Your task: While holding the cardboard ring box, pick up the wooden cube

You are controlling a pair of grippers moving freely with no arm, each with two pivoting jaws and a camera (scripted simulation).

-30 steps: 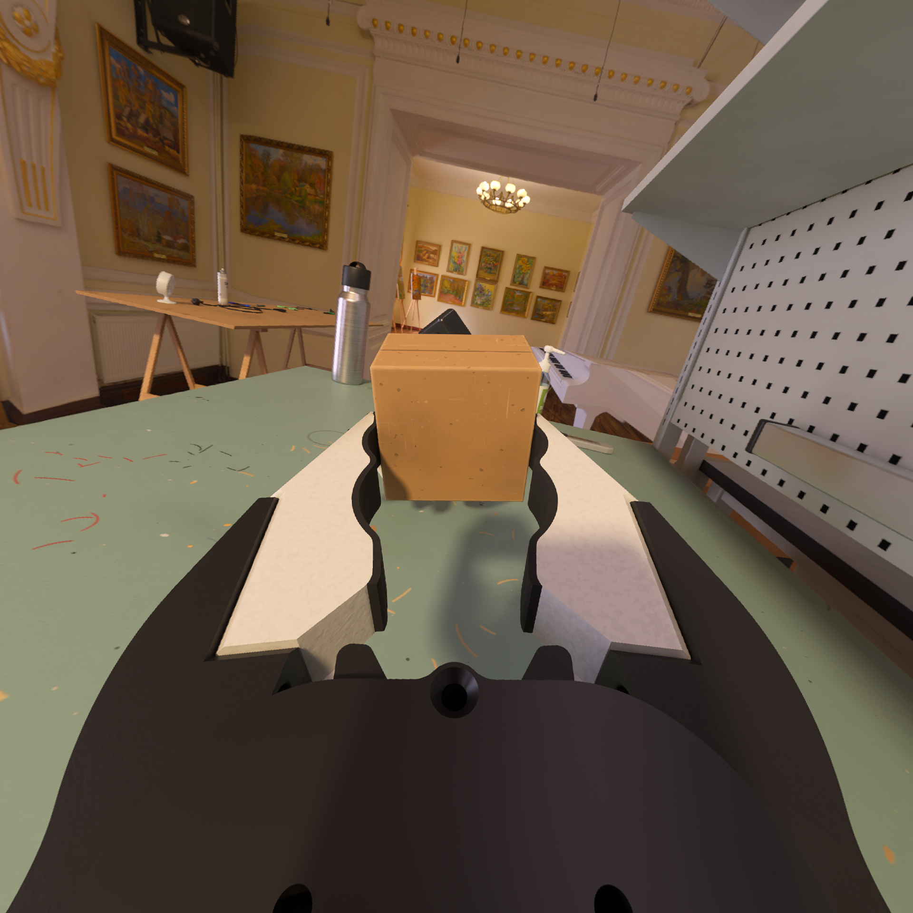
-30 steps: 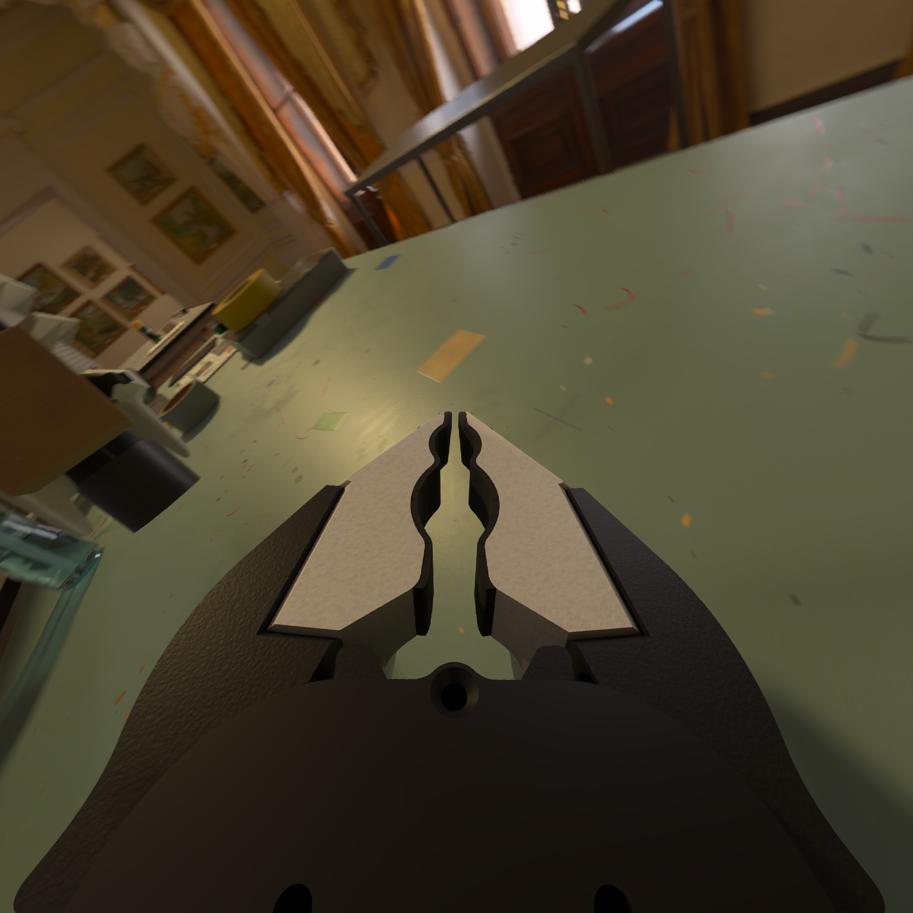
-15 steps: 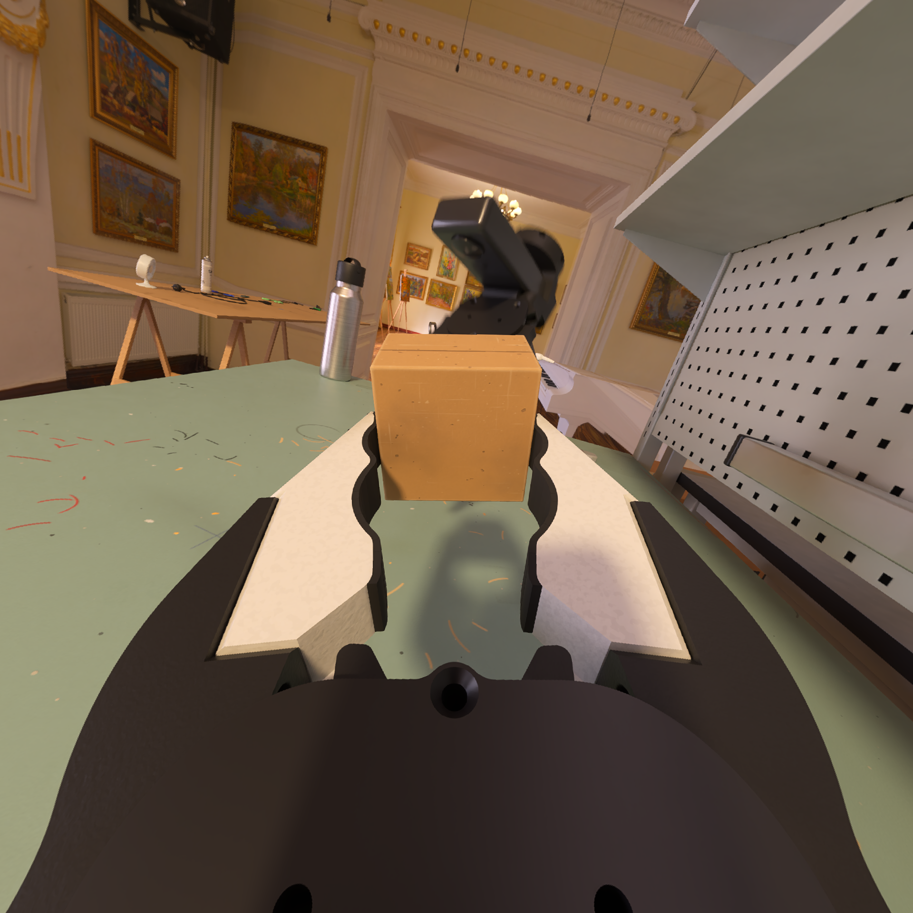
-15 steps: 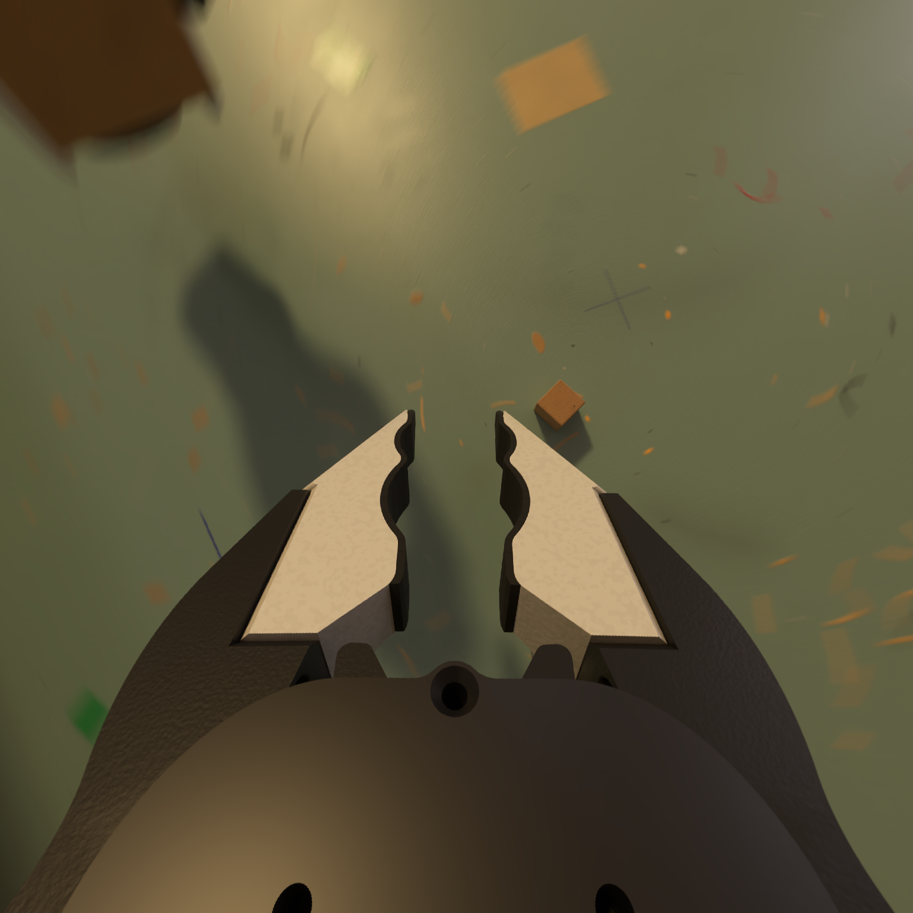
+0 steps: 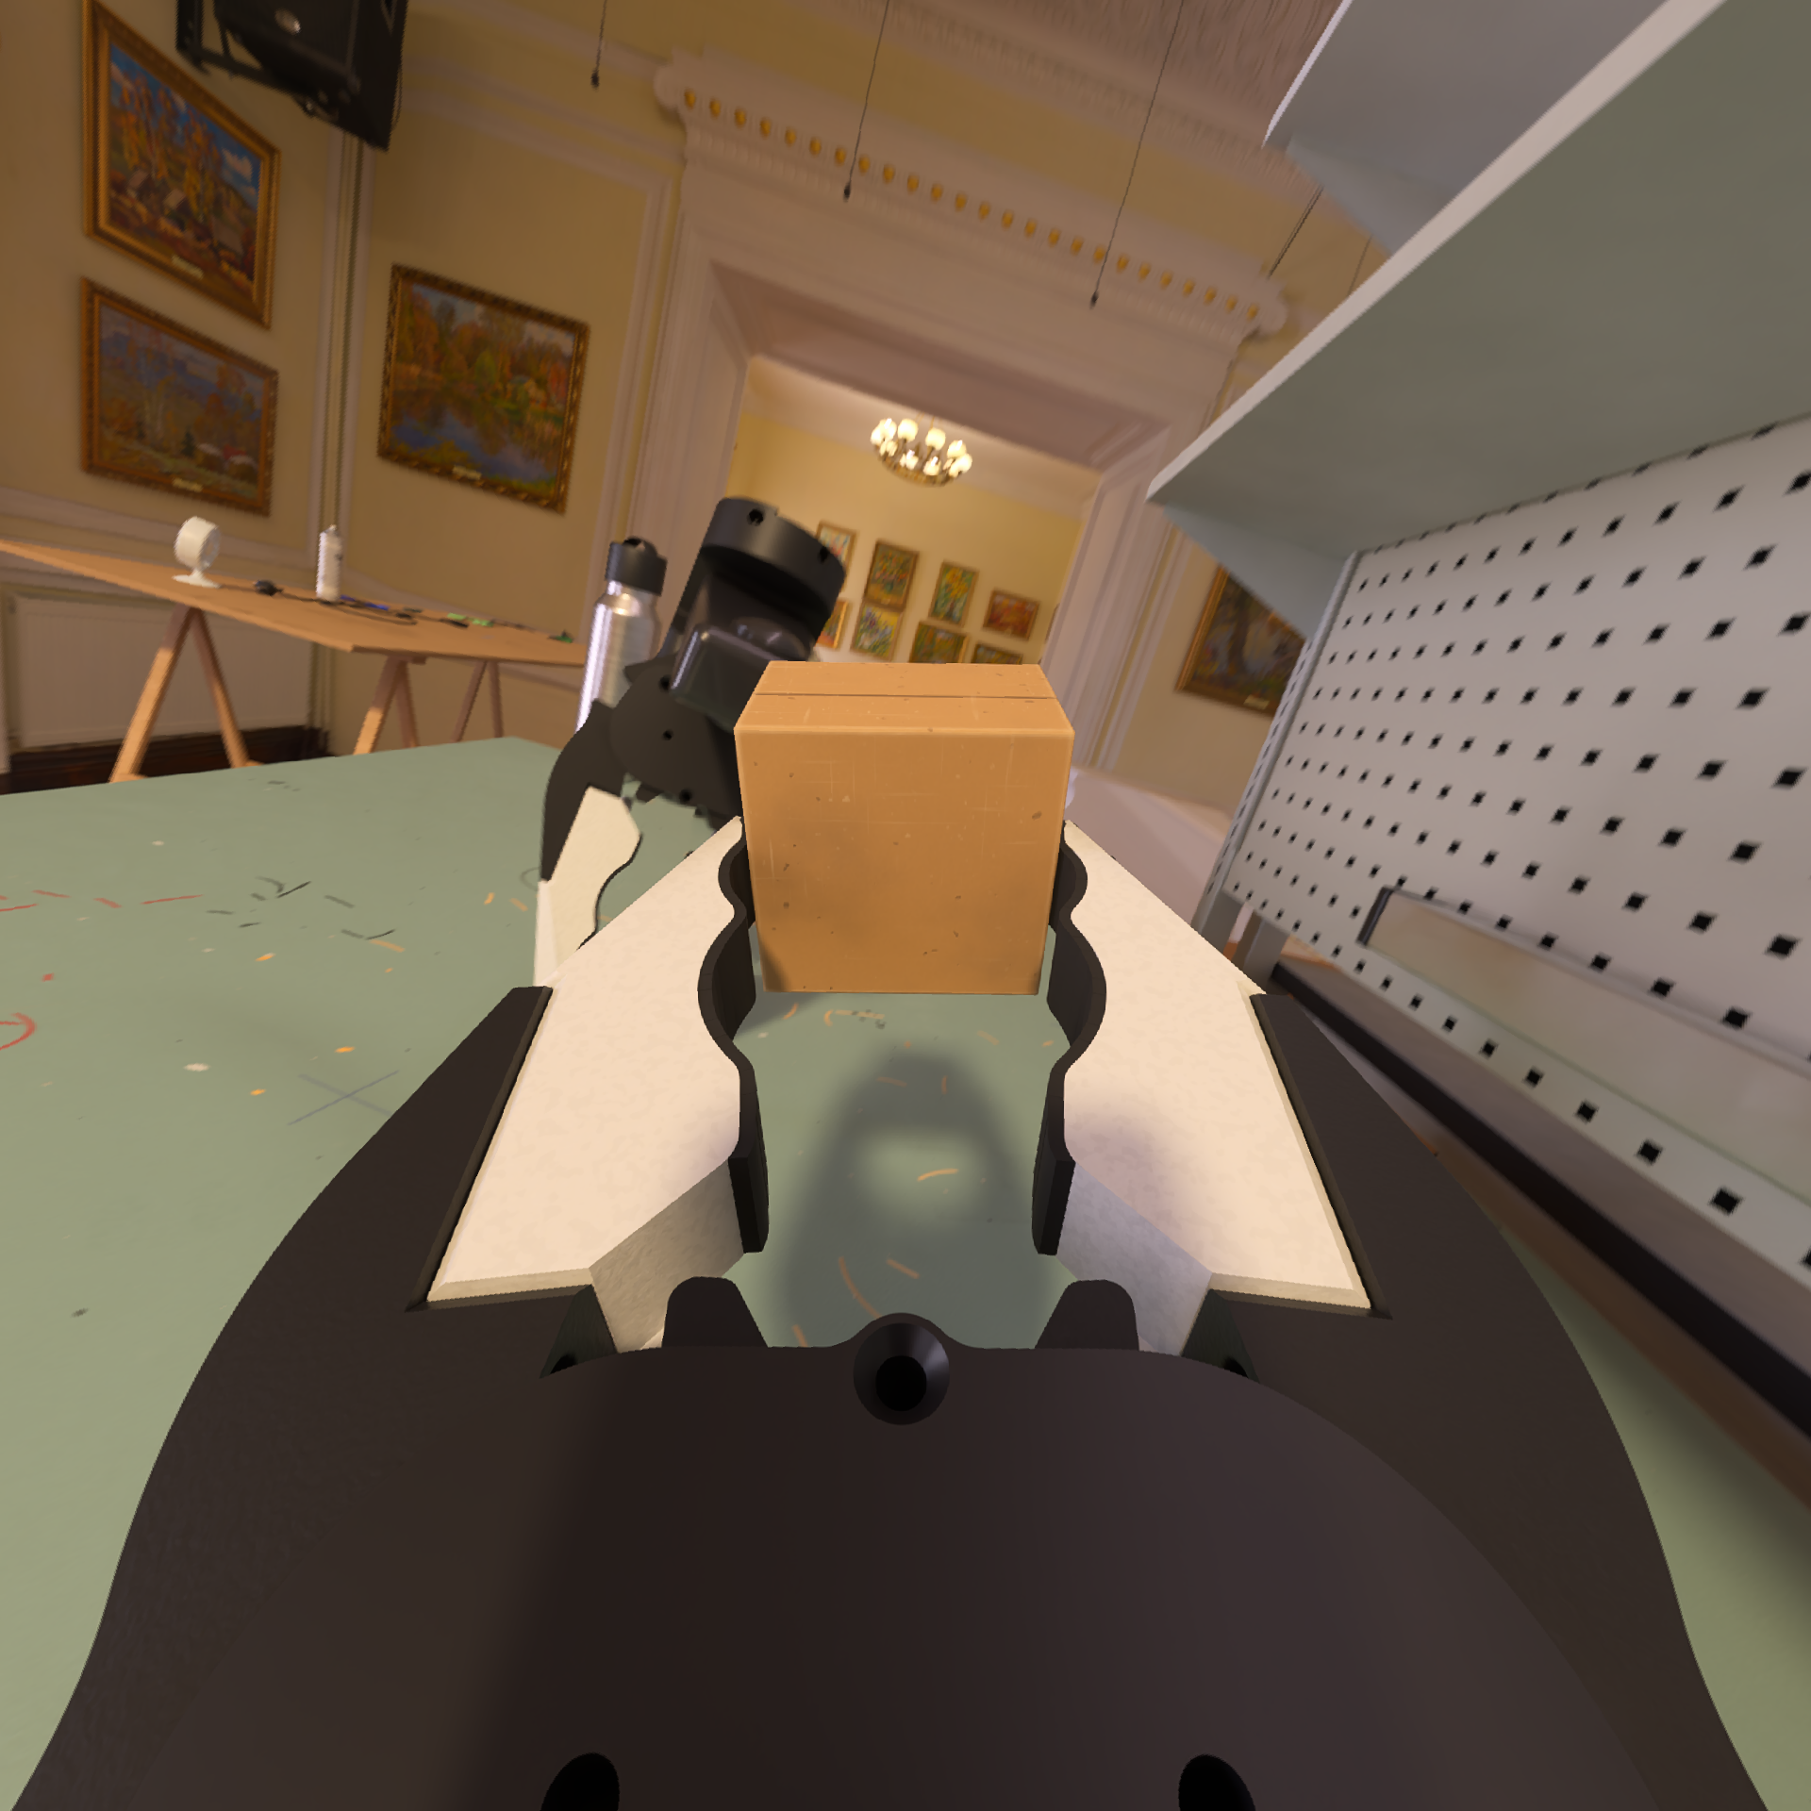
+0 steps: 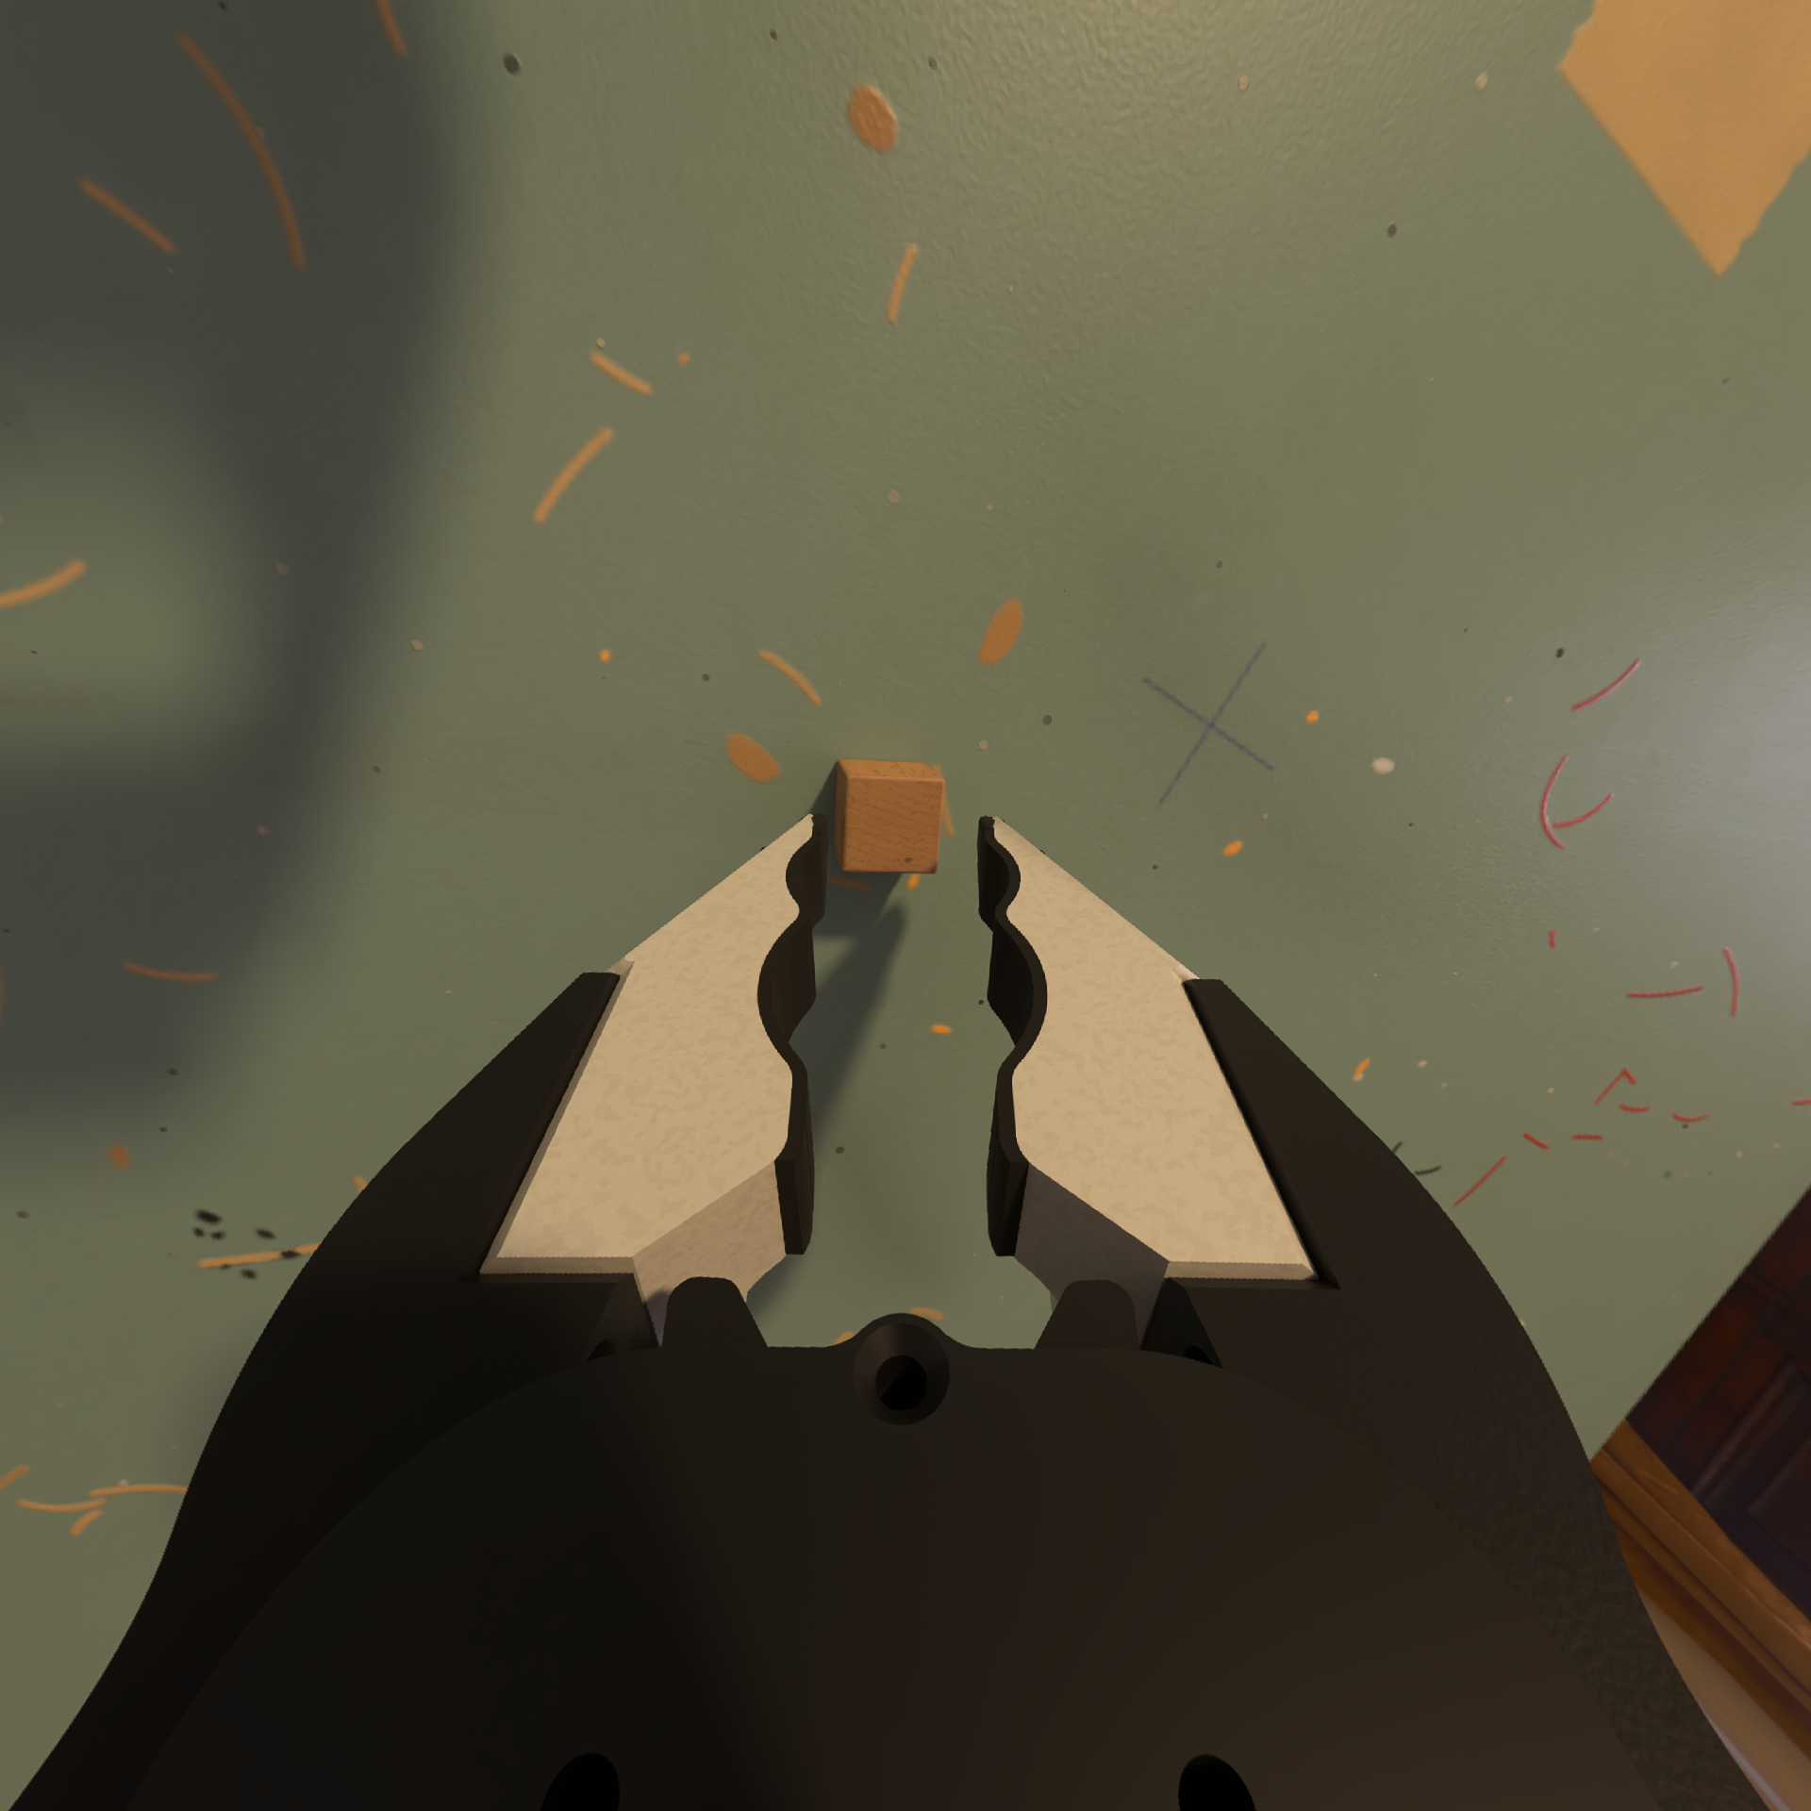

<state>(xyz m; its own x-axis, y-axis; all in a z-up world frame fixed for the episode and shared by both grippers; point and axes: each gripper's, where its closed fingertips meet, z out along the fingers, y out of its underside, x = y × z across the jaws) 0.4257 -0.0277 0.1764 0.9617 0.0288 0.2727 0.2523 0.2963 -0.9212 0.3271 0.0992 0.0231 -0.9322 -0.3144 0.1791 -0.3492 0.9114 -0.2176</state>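
My left gripper (image 5: pixel 900 862) is shut on the cardboard ring box (image 5: pixel 900 833), a tan cube-shaped box, and holds it above the green table (image 5: pixel 196 1029). My right gripper (image 6: pixel 897 833) points down at the table and is open and empty. The small wooden cube (image 6: pixel 890 815) lies on the table just beyond the fingertips, nearer the left finger (image 6: pixel 686 1029). The right gripper also shows in the left wrist view (image 5: pixel 686 725), behind and left of the box, tilted down toward the table.
A white pegboard with a shelf (image 5: pixel 1568 784) stands along the right of the table. A metal bottle (image 5: pixel 622 627) stands at the far edge. A tan paper patch (image 6: pixel 1705 108) lies on the table. The table edge (image 6: pixel 1715 1372) shows at lower right.
My right gripper has opened wider, come down and moved over the wooden cube, which now sits at its fingertips. The left gripper still holds the box and has shifted slightly.
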